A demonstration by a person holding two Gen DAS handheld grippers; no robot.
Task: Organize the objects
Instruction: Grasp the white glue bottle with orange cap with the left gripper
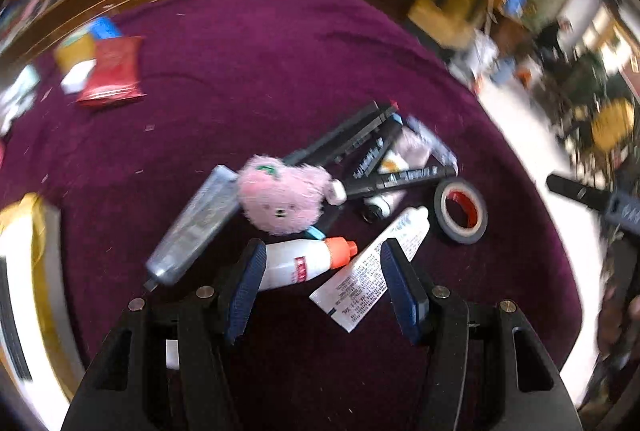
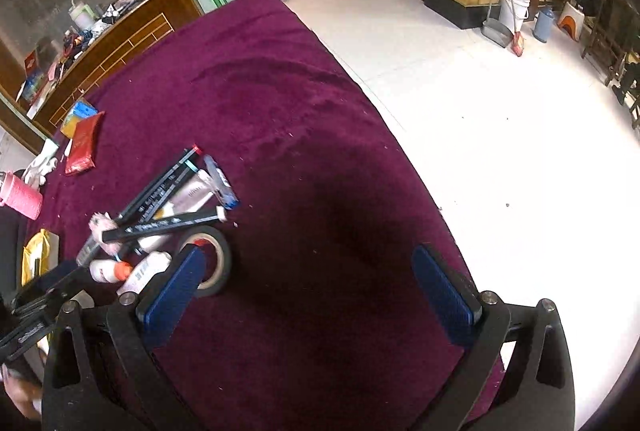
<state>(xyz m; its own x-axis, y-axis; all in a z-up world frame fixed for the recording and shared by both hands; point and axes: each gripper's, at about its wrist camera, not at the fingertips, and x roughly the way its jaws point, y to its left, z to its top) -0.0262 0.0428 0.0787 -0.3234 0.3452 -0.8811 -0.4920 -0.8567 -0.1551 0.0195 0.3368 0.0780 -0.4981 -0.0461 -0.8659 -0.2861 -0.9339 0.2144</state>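
Little looks sorted so far, in my judgement: the objects lie in one jumbled heap on the maroon cloth [image 1: 280, 43]. My left gripper [image 1: 324, 285] hovers over its near edge, jaws spread and holding nothing, with the white glue bottle [image 1: 298, 263] and the white tube [image 1: 376, 263] lying between the fingers. Beyond them sit the pink plush toy [image 1: 282, 199], a grey tube [image 1: 196, 227], crossed black markers [image 1: 360, 147] and a roll of black tape [image 1: 461, 210]. My right gripper [image 2: 314, 283] is also spread and empty, above bare cloth just beside the tape. A red packet [image 1: 114, 73] lies well apart at the far corner. Nearly everything remains to be placed.
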